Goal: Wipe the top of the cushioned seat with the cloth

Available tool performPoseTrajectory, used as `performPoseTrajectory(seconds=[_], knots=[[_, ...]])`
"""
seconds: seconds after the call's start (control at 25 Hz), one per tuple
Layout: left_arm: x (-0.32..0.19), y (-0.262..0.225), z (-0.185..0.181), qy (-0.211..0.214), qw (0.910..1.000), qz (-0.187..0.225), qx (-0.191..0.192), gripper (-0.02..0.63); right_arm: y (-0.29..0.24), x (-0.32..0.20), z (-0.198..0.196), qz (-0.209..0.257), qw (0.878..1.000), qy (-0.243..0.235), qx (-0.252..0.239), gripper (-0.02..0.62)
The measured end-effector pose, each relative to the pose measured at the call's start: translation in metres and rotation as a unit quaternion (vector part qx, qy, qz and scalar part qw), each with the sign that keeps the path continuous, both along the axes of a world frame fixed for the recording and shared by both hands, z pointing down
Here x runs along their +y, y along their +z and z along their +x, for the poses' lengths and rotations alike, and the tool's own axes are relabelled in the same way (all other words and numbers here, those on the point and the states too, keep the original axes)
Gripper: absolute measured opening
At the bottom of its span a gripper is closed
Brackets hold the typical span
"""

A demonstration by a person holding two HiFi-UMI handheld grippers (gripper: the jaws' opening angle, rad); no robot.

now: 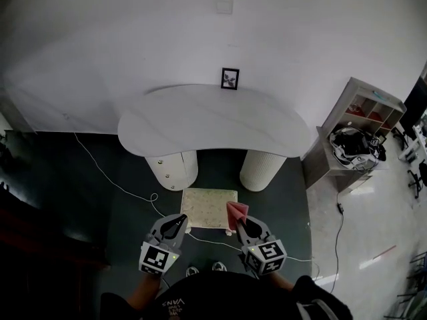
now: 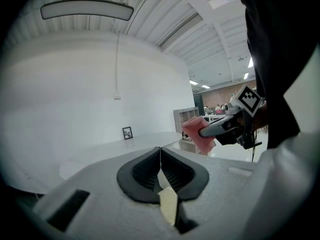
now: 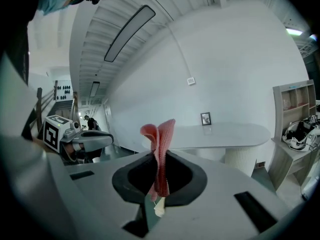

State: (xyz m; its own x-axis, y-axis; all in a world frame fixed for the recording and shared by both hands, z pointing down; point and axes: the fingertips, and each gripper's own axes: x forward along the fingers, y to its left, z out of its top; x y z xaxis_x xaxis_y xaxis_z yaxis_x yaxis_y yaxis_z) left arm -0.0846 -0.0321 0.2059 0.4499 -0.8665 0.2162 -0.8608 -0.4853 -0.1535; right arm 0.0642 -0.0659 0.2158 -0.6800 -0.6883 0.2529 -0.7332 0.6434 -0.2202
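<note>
Two claws: the left claw (image 1: pixel 183 217) and the right claw (image 1: pixel 239 223) sit low in the head view, side by side.
Left claw state: jaws pressed together, tips meeting, with nothing held.
Right claw state: jaws pinching the cloth (image 1: pixel 237 211).
Cloth: pink and folded, standing up out of the right claw's jaws, with its loose end free past the tips.
Cushioned seat (image 1: pixel 208 209): cream and square, on the dark floor (image 1: pixel 87 179), just ahead of the two claws and between them. In the head view the cloth overlaps its near right corner; whether they touch cannot be told.
Writing: black-and-white square codes show on the left marker cube (image 1: pixel 155 259) and the right marker cube (image 1: pixel 268 253). The white print on the person's dark top (image 1: pixel 220 299) is too cut off to read.
Shelf unit (image 1: pixel 363 115): open compartments, well off to the right of the right claw. The upper cubbies hold reddish things, and the lower shelf holds a tangle of dark and white gear and cords.
Desk (image 1: pixel 213 122): white and kidney-shaped, on two ribbed round legs (image 1: pixel 173 169), beyond the seat and well ahead of both claws.
Picture frame (image 1: pixel 229 79): small and black, upright at the desk's far edge, straight ahead of the claws.
Cable (image 1: pixel 120 185): white, trailing over the floor to the left of the left claw.
</note>
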Motion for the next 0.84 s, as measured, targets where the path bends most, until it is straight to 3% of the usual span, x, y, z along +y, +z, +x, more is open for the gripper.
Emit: performPoseTrajectory(seconds=[0.12,0.4,0.84], knots=[[0.005,-0.008,0.001,-0.011,0.9999,-0.009,0.003,0.018,-0.004,0.007,0.002,0.003,1.000,-0.006,0.001,0.026],[-0.004,-0.017,0.010,0.002,0.9996,0.026,-0.014,0.018,-0.013,0.003,0.012,0.016,1.000,-0.006,0.000,0.026],[-0.015,-0.023,0.033,-0.004,0.9994,0.027,-0.019,0.018,-0.015,-0.013,0.039,0.034,0.999,-0.002,0.000,0.025]])
